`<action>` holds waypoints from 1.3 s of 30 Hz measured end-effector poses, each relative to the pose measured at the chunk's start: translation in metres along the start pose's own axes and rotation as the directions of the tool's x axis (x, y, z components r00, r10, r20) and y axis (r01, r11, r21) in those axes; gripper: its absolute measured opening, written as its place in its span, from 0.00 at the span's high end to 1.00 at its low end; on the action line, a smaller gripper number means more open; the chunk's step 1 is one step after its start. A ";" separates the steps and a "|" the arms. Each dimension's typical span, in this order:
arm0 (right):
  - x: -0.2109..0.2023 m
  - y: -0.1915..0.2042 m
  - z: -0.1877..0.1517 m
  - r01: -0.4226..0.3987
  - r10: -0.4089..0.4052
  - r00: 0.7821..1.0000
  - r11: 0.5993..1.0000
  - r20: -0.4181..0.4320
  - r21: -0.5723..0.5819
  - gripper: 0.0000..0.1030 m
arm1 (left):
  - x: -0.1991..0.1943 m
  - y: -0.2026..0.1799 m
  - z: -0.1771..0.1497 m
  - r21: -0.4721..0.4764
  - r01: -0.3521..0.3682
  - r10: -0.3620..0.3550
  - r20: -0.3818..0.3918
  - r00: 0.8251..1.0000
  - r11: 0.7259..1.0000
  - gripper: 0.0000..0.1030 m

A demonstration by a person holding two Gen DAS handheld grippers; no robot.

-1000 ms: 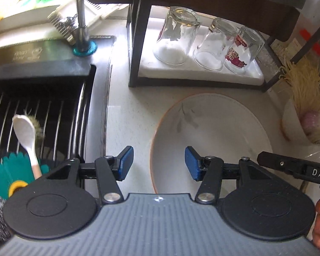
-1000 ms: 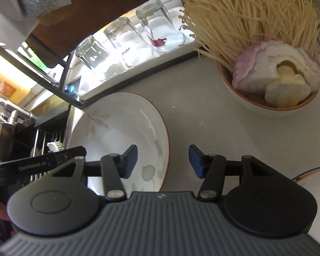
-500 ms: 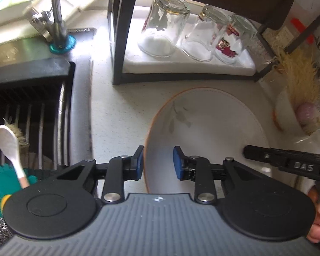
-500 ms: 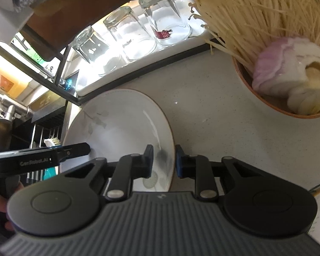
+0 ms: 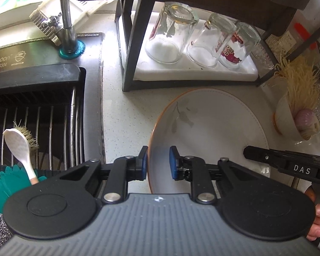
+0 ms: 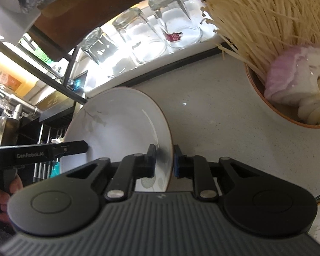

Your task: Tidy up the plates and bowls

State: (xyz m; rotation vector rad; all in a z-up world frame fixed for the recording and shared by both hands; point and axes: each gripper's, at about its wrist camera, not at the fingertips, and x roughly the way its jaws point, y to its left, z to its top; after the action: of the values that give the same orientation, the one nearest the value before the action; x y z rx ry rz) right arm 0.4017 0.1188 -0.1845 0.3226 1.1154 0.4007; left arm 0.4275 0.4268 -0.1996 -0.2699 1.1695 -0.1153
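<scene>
A white plate [image 5: 213, 123] with an orange rim and a faint leaf print is held over the pale counter. My left gripper [image 5: 158, 163] is shut on the plate's left rim. My right gripper [image 6: 164, 161] is shut on the plate's right rim, and the plate [image 6: 121, 123] looks lifted and tilted in the right wrist view. Each gripper shows in the other's view as a black bar, the right one [image 5: 283, 164] and the left one [image 6: 42, 152].
A black rack [image 5: 134, 42] holds three upturned glasses [image 5: 172, 36] behind the plate. A bowl [image 6: 288, 98] of noodles and onion stands to the right. The sink [image 5: 32, 115] with a wire rack, white spoon [image 5: 19, 147] and faucet [image 5: 66, 17] lies left.
Both grippers went from open to shut on opposite rims of the plate. The plate now looks raised off the counter and tilted.
</scene>
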 end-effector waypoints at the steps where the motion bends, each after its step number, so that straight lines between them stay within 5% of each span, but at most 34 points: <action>1: -0.001 0.000 0.000 -0.002 0.002 1.000 1.000 0.001 0.000 0.81 | -0.002 -0.001 0.000 0.000 0.000 0.000 0.001 1.000 1.000 0.77; 23: -0.095 0.015 -0.014 -0.038 0.044 0.992 0.998 0.122 -0.051 0.81 | -0.088 -0.039 -0.016 -0.001 0.060 -0.060 0.065 0.996 0.998 0.77; 39: -0.179 -0.002 -0.049 -0.038 0.047 0.968 0.998 0.247 -0.041 0.81 | -0.144 -0.099 -0.056 0.024 0.113 -0.115 0.112 0.987 0.993 0.77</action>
State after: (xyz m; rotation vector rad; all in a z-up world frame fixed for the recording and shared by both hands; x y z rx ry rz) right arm 0.2888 0.0364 -0.0620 0.3549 0.8570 0.4064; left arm 0.3250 0.3564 -0.0648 -0.3239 1.0396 -0.2080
